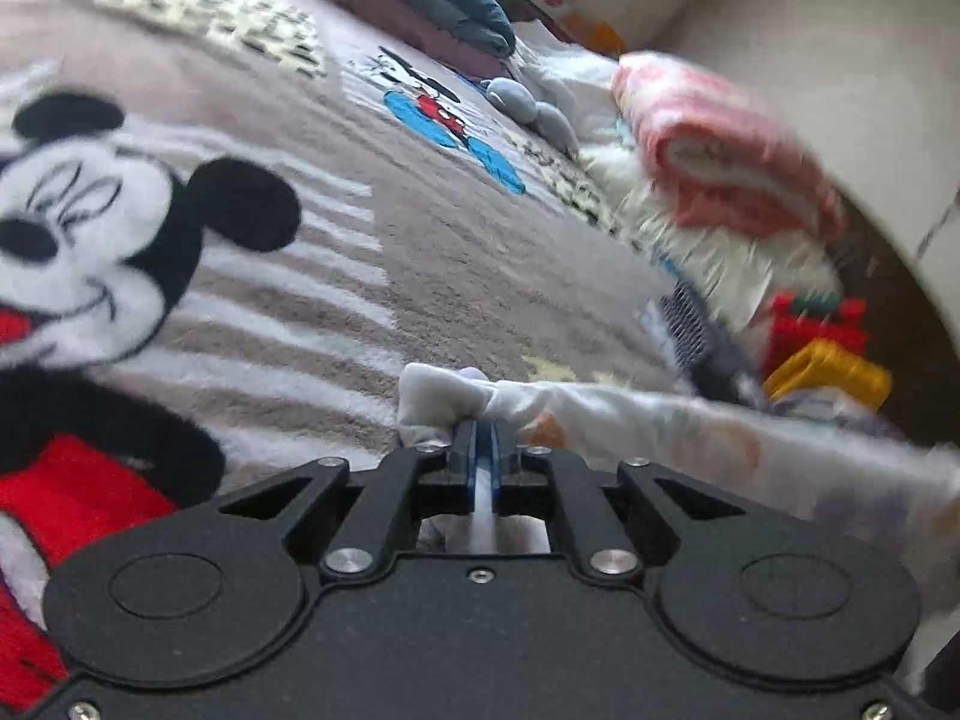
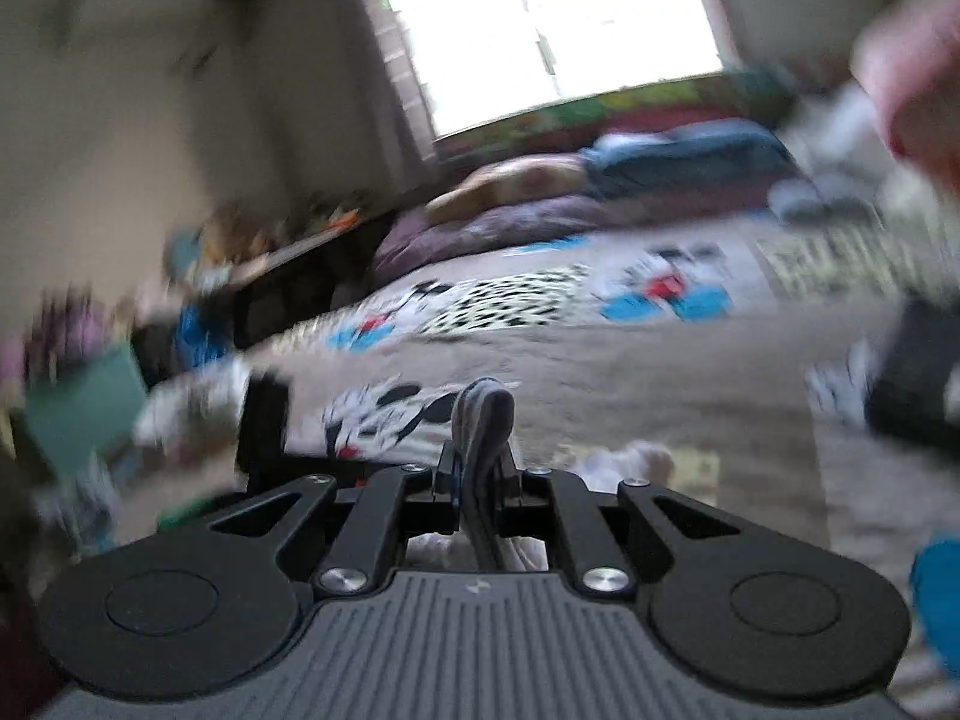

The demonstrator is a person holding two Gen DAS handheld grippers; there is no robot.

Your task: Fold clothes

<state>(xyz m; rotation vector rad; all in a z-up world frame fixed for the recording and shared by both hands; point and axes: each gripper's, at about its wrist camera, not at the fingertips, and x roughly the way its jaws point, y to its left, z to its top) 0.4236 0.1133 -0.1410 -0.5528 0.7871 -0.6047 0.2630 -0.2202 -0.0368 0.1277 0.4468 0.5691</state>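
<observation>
A: Bed surface first: a grey-brown blanket with a cartoon-mouse print fills most of the left wrist view. Take the big mouse face as landmark.

B: Noted. Left gripper?

A: Low and right of the mouse face, just above the blanket. Jaws nearly together, clamped on a bunched white garment. A knot of the cloth sticks out past the fingertips; the rest trails off to the right, with faint pastel print.

B: Anything else on that side?

A: Far right of the face, at the blanket's edge: a folded pink-and-white cloth on a white pile, heavily blurred. Below that, red and yellow toy blocks. Up and right of the face, a smaller mouse print, then grey socks, then a dark blue pillow.

B: Right gripper?

A: Its view is badly smeared. Jaws pinched tight on a fold of grey-white fabric, which pokes up between the fingertips. Cannot tell whether it is the same garment the left one holds.

B: Background there?

A: The mouse face sits just left of the fingertips. Beyond it the blanket runs to a bright window and a pale wall. Clutter left of the bed is too blurred to name.
</observation>
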